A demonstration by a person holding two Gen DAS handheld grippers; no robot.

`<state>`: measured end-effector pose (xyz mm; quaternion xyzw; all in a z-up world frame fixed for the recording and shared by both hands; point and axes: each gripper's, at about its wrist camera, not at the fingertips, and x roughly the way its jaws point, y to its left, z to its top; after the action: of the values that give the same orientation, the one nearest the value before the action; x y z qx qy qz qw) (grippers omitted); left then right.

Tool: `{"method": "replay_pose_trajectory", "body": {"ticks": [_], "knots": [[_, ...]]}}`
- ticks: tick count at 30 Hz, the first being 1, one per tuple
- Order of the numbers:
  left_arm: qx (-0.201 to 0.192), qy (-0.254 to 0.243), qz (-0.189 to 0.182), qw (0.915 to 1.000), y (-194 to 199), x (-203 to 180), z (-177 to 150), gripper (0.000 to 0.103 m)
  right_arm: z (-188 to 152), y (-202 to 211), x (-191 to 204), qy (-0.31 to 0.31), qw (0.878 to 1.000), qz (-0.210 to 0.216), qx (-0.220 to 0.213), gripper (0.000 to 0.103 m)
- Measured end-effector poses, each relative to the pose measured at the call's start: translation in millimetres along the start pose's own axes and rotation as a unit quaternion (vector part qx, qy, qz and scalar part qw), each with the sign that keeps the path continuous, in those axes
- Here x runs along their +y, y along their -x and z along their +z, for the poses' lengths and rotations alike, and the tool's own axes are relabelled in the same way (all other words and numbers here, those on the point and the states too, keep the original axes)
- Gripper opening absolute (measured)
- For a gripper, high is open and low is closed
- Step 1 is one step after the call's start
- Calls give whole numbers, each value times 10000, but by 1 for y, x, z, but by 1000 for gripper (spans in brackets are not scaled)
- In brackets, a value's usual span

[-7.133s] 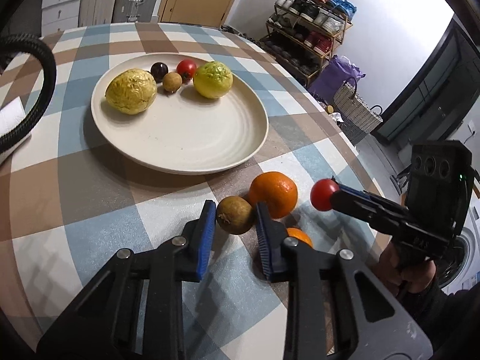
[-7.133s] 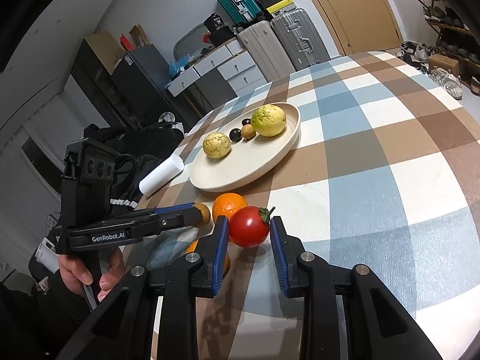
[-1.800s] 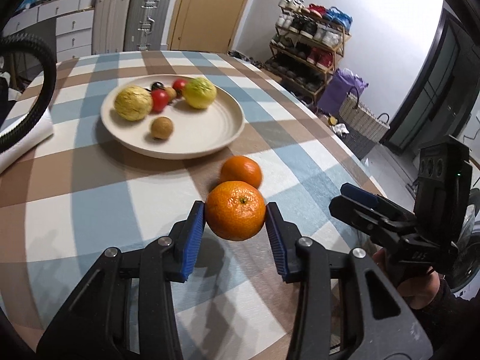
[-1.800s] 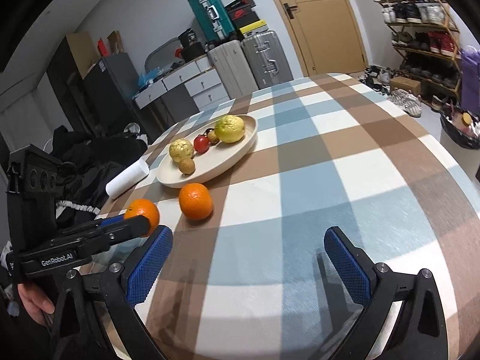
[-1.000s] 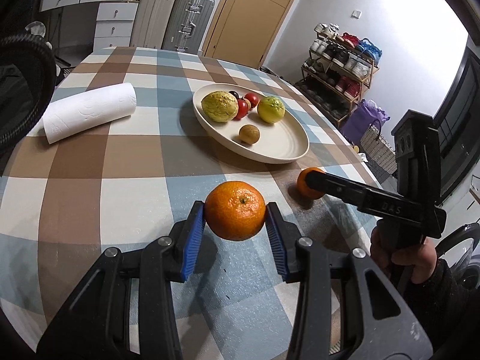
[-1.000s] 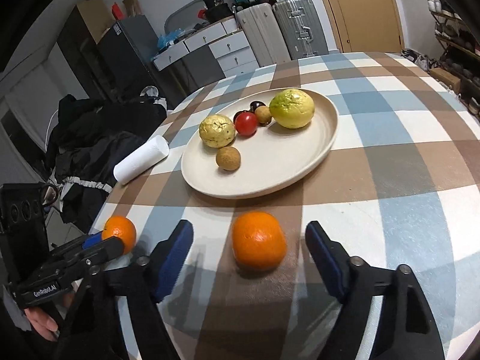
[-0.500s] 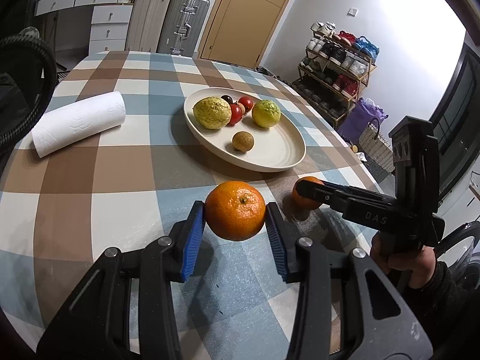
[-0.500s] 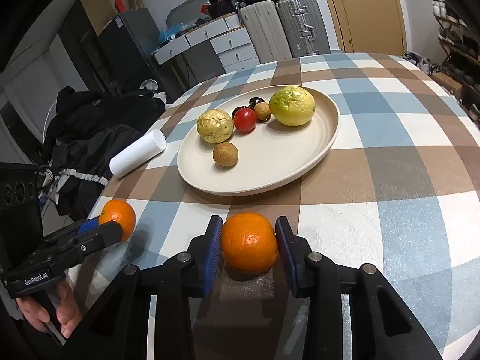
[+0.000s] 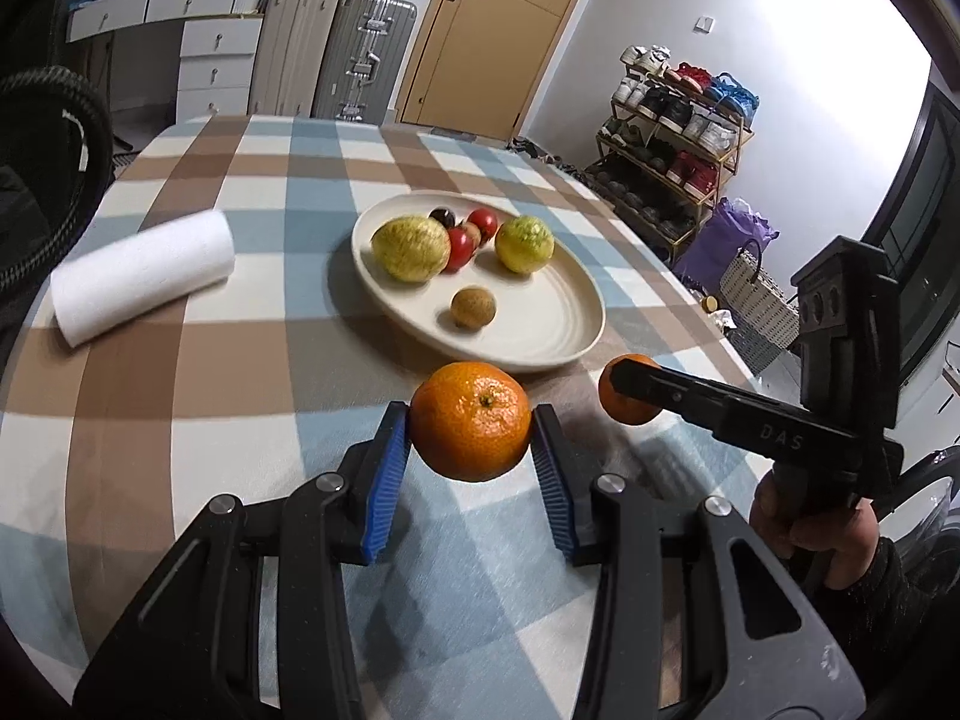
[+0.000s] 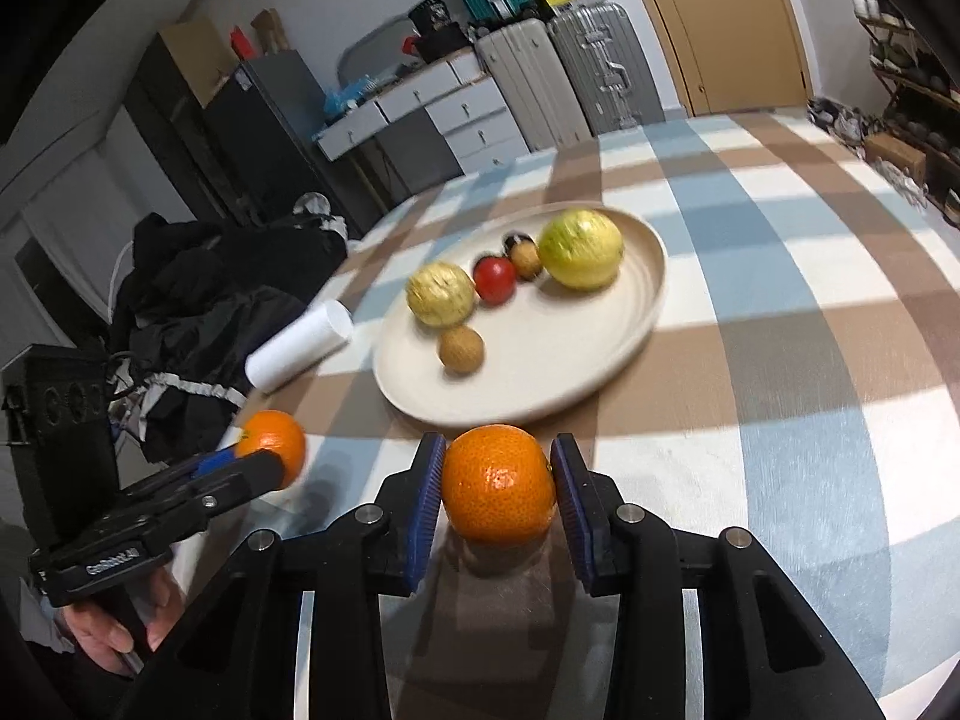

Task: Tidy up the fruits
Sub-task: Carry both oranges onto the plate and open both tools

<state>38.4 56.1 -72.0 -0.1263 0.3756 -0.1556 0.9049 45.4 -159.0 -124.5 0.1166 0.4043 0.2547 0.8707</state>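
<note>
Now, each orange (image 9: 470,429) (image 10: 499,483) clamped between jaws

Both hand-held grippers (image 9: 471,447) (image 10: 498,489) — clamped, loaded

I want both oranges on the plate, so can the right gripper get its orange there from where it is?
Probably yes: the right gripper is shut on its orange just short of the plate, whose near part is bare.

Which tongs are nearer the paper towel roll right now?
Left. The left tongs, shut on an orange, hover on the paper towel roll side of the plate; the right tongs with their orange are farther.
</note>
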Motion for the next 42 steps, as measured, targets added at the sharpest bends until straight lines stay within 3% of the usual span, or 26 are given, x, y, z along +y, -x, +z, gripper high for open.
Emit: {"method": "replay_pose_trajectory", "body": {"ticks": [14,24,31,35,42], "knots": [[-143,-176,-61,9997,-30,-25,55,38,60,18,2,414,9983,189,-363,37],[-44,-252,-158,9995,-82,-39,92,38,99,7,-23,327,9981,228,-475,37],[162,-306,-139,9993,-123,-39,108,38,105,-20,-42,209,9992,181,-271,37],[307,-288,28,9991,-139,-33,107,38,103,-35,-53,100,9998,122,-112,37],[435,-228,-7,9988,-156,-25,104,38,95,-46,-56,170,9998,81,-6,37]]}}
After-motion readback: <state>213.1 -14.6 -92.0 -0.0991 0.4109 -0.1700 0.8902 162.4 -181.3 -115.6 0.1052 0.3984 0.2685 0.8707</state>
